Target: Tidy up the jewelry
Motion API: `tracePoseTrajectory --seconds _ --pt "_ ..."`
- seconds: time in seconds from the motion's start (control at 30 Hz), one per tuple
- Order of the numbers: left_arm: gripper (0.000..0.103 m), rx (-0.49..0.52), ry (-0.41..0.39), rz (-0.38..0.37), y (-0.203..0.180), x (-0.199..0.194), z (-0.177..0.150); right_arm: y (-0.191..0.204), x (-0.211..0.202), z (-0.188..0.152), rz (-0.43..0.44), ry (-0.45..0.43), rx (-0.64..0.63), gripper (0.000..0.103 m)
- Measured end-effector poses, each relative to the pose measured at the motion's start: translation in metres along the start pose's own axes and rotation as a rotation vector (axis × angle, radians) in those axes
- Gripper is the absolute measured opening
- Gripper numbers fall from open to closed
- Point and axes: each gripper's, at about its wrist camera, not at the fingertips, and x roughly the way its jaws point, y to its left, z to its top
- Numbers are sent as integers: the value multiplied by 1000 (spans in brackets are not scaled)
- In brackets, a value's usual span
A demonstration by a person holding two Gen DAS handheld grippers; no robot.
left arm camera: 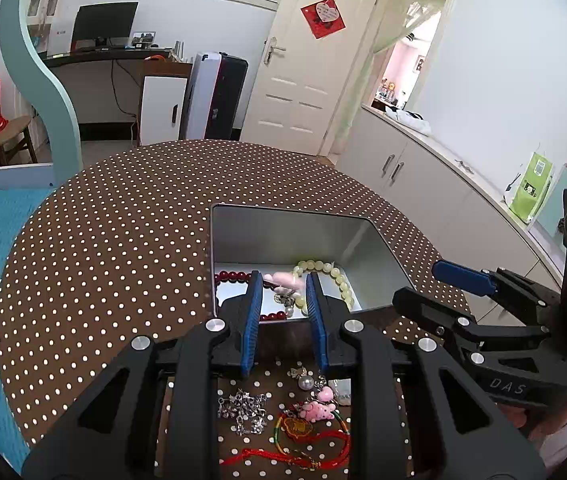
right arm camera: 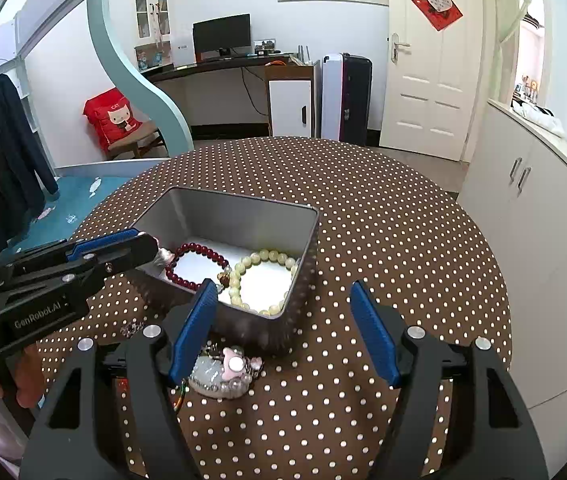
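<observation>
**Jewelry half sorted at the tin**

Brown polka-dot cloth covers the round table [left arm camera: 103,240] in a bedroom with a white door and a desk at the far wall.

From the left wrist camera, I see my left gripper [left arm camera: 283,284] reaching over the near rim of the open rectangular silver metal tin [left arm camera: 283,236]. Its blue pads are clenched on a pale pink charm ornament [left arm camera: 283,280], holding it above the tin floor. Inside lie a dark red bead bracelet [left arm camera: 233,277] at the left and a pale yellow-green bead bracelet [left arm camera: 333,272] at the right. On the cloth near me sit a silver chain cluster [left arm camera: 243,410], a pink pig charm on red cord [left arm camera: 317,410] and a pearl trinket [left arm camera: 305,382]. My right gripper [left arm camera: 427,286] comes in from the right, just beside the tin.

From the right wrist camera, my right gripper [right arm camera: 283,308] is released, jaws spread wide with nothing between them, hovering at the tin's near corner [right arm camera: 267,320]. Both bracelets rest on the tin floor, red [right arm camera: 191,264] left of yellow-green [right arm camera: 263,276]. A clear-and-pink beaded hair ornament [right arm camera: 227,368] lies on the cloth beside the left pad.
</observation>
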Motion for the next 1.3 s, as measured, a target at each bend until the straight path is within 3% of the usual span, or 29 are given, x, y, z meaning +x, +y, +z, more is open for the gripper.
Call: tracePoseTrajectory --seconds 0.1,0.2,0.47,0.5,0.57,0.77,1.3 --pt "24 1 -3 3 0 -5 -4 -1 -3 -3 3 4 5 66" --pt "37 5 -15 6 -4 -10 -7 -1 -7 -10 8 15 10 66" --pt "37 13 -15 9 -9 -26 -19 6 -5 -31 73 63 13 65" --pt "37 12 -13 10 -10 -27 -20 5 -4 -32 83 67 16 63" --pt "37 15 -5 15 -11 -31 -27 7 0 -35 103 86 16 44" --pt "37 24 27 30 -11 -39 -45 11 18 -40 121 139 25 21" --pt "37 64 115 14 -30 -25 -69 9 13 -34 146 109 30 16"
